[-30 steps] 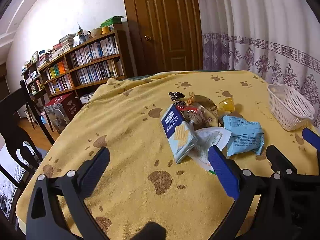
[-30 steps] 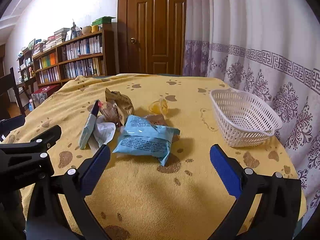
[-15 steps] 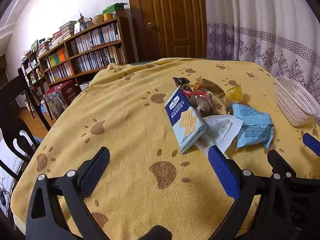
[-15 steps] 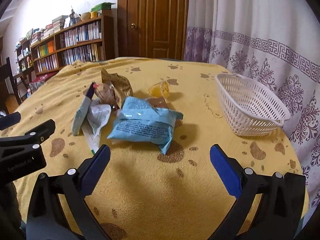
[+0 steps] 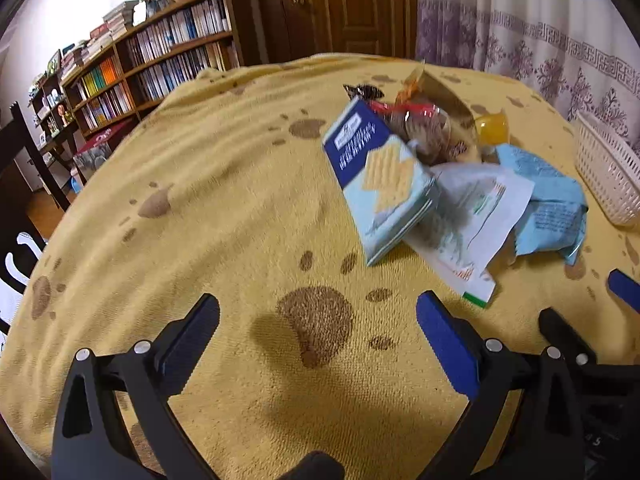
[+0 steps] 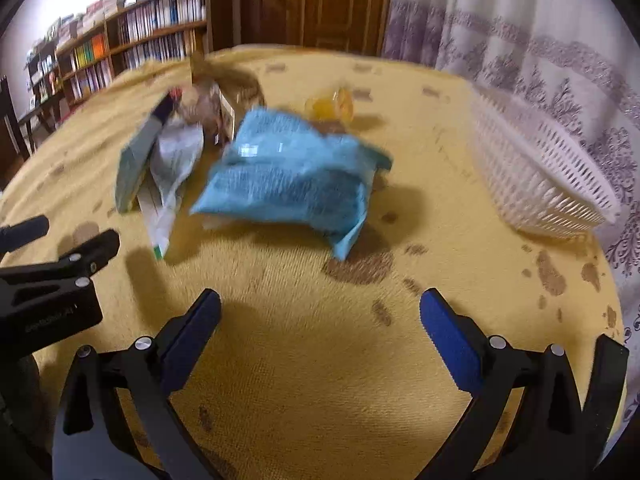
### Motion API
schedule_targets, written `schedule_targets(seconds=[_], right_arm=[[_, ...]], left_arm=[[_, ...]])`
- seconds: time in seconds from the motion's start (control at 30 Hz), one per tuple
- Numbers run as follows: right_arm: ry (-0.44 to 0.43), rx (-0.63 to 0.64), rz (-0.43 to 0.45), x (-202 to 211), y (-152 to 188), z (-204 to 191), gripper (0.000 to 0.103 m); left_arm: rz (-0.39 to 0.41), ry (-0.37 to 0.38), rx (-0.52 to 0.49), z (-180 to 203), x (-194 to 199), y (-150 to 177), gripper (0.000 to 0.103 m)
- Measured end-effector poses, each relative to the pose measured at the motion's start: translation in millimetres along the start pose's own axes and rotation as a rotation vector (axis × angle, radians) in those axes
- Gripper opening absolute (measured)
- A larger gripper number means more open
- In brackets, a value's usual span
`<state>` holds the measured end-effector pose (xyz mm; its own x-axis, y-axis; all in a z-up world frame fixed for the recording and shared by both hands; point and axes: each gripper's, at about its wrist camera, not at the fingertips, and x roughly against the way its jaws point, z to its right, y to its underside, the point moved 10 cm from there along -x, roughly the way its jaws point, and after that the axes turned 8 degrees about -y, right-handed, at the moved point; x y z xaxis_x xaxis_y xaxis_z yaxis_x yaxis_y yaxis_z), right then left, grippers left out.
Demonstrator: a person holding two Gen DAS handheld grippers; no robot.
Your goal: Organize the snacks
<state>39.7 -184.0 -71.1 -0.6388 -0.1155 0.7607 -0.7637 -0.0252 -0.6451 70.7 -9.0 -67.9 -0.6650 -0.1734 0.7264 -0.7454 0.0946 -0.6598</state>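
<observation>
A pile of snacks lies on the yellow paw-print tablecloth (image 5: 224, 208). It holds a blue cracker box (image 5: 376, 176), a white packet (image 5: 476, 216), a light blue bag (image 5: 548, 208) (image 6: 292, 176), a brown wrapped snack (image 5: 424, 128) and a yellow jelly cup (image 5: 490, 126) (image 6: 332, 106). A white plastic basket (image 6: 536, 168) (image 5: 604, 172) stands at the right. My left gripper (image 5: 318, 320) is open and empty, short of the box. My right gripper (image 6: 320, 318) is open and empty, short of the blue bag.
A bookshelf (image 5: 160, 64) and a wooden door (image 5: 340, 4) stand behind the table. A curtain (image 6: 520, 28) hangs along the right. A dark chair (image 5: 20, 184) stands at the left edge. The left gripper's body shows in the right wrist view (image 6: 52, 280).
Both grippers have moved forward and tilted down toward the snack pile, which now looks larger and closer. Both stay open. No snack has moved.
</observation>
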Motion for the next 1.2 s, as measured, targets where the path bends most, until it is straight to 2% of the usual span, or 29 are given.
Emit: schedule_targets(seconds=[0.1, 0.23, 1.2], right_arm=[[-0.043, -0.048, -0.016, -3.6, 2.3, 3.8, 0.101], [-0.043, -0.044, -0.018, -4.0, 2.6, 3.8, 0.101], [-0.068, -0.016, -0.036, -4.1, 1.7, 4.2, 0.101]], left_arm=[[-0.021, 0.018, 0.005, 0.2, -5.5, 2.0, 0.098], [-0.056, 0.043, 0.021, 0.5, -11.4, 5.0, 0.098], [-0.057, 0.038, 0.048, 2.1, -10.5, 7.6, 0.098]])
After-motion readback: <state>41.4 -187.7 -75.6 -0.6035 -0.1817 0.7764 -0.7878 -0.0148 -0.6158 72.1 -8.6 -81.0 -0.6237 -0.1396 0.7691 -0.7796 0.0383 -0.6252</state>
